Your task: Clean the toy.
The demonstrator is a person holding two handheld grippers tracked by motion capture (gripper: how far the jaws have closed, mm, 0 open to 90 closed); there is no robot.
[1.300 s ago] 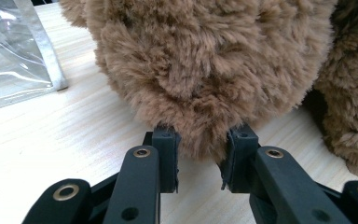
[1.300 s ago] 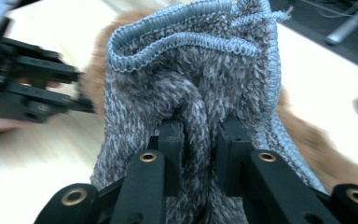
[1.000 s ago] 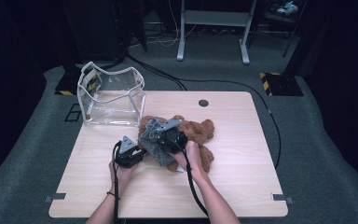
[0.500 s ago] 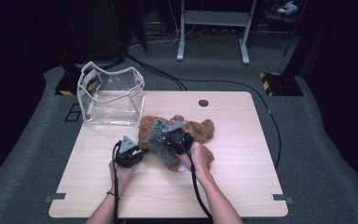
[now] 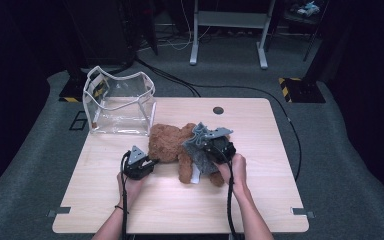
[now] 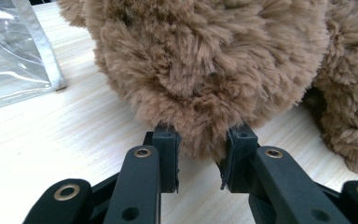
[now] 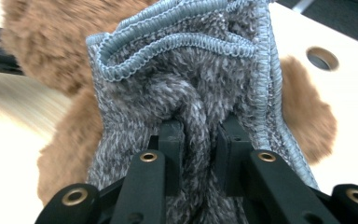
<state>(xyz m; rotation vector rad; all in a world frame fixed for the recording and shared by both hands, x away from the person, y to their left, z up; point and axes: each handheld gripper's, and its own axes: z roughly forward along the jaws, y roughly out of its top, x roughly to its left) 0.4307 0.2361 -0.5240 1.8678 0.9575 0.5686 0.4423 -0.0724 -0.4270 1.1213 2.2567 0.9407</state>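
While L gripper (image 6: 200, 154) pins teddy bear (image 5: 172, 142) by its fur mid-table, R gripper (image 7: 199, 135) pinches grey knit garment (image 7: 186, 93), bunched over bear's lower body; garment's open hem faces bear, R hand nearer.

Clear plastic bag (image 5: 119, 107) upright at the upper left of the pale wooden desk (image 5: 260, 200) — round cable hole (image 5: 218, 110) near its far edge, upper centre.
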